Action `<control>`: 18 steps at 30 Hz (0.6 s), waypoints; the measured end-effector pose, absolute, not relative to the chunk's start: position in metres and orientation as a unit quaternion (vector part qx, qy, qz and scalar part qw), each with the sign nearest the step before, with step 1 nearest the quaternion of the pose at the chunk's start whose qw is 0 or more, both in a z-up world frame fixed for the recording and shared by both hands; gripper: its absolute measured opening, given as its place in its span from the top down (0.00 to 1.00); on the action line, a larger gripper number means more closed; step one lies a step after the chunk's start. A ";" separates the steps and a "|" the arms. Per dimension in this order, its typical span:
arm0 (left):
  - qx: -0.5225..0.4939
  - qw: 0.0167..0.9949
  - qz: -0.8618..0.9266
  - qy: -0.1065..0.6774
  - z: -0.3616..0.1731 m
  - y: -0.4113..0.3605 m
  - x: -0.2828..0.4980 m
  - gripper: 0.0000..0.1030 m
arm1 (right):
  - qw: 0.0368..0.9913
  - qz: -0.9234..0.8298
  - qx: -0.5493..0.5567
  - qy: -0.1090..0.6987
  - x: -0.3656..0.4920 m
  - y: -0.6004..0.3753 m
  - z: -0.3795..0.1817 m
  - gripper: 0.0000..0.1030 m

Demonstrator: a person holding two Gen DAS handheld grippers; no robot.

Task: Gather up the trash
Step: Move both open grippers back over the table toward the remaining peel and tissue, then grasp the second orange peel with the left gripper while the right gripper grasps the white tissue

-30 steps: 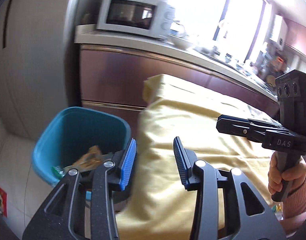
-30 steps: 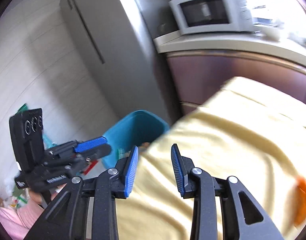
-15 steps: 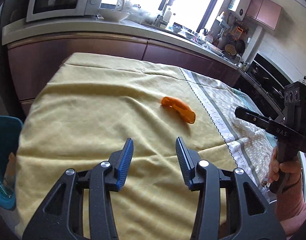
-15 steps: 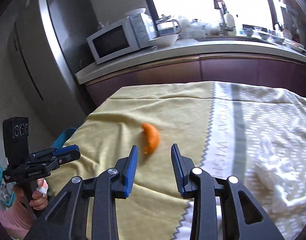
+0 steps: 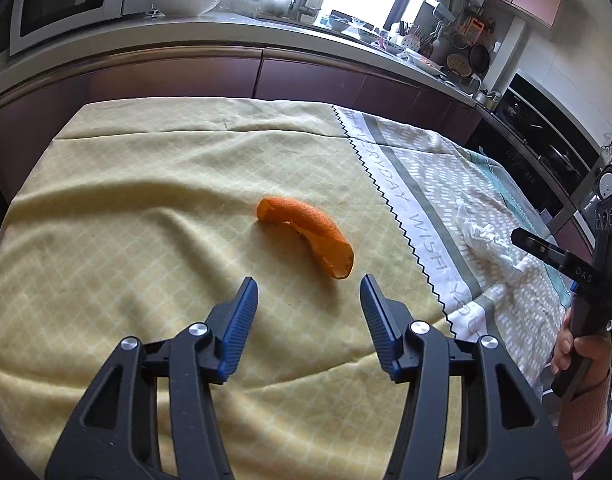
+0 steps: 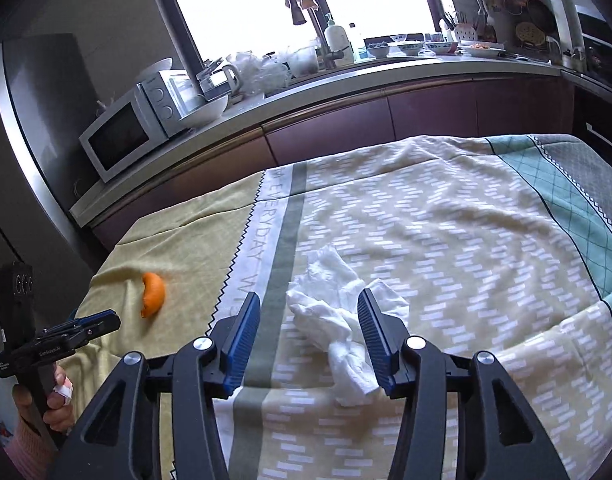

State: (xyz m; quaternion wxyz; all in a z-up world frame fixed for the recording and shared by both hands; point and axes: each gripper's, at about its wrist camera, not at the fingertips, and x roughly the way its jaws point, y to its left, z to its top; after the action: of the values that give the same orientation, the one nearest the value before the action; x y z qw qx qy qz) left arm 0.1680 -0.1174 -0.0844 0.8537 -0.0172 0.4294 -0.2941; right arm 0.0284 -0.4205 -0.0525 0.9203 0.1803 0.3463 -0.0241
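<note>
Spreading its jaws, the left gripper (image 5: 309,298) is facing the curled orange peel (image 5: 306,230) at twelve o'clock — lengthwise ten-to-four; the right gripper (image 6: 308,314), also opening, is straddling the crumpled white tissue (image 6: 338,320) untouched.

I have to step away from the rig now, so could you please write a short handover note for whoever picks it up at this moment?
Left gripper: jaws opening, nothing between them, aimed at the orange peel on the yellow part of the tablecloth.
Right gripper: jaws opening, over the crumpled white tissue on the patterned part of the cloth; pads not pressing on it yet.
Done: neither piece is picked up.
Left: grasp the peel and the tissue, then bin them. No bin is in view now.
</note>
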 end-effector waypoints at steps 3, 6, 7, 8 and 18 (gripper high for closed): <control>-0.010 0.852 -0.289 0.436 -0.085 -0.131 0.177 0.45 | 0.918 -0.024 0.185 0.351 0.030 -0.425 -0.060 0.48; -0.009 0.849 -0.281 0.447 -0.088 -0.141 0.187 0.45 | 0.916 -0.020 0.186 0.356 0.035 -0.427 -0.065 0.46; -0.010 0.848 -0.278 0.451 -0.090 -0.143 0.191 0.45 | 0.915 -0.019 0.186 0.357 0.037 -0.427 -0.067 0.46; -0.012 0.847 -0.274 0.456 -0.091 -0.144 0.194 0.45 | 0.914 -0.018 0.187 0.359 0.038 -0.427 -0.069 0.45; -0.015 0.844 -0.264 0.467 -0.094 -0.152 0.212 0.58 | 0.909 -0.008 0.167 0.382 0.054 -0.415 -0.077 0.52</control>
State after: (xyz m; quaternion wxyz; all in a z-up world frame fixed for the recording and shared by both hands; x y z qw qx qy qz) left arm 0.2116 -0.1523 -0.0944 0.8435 -0.0152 0.4673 -0.2644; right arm 0.0536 -0.4145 -0.0769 0.9090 0.1670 0.3819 -0.0084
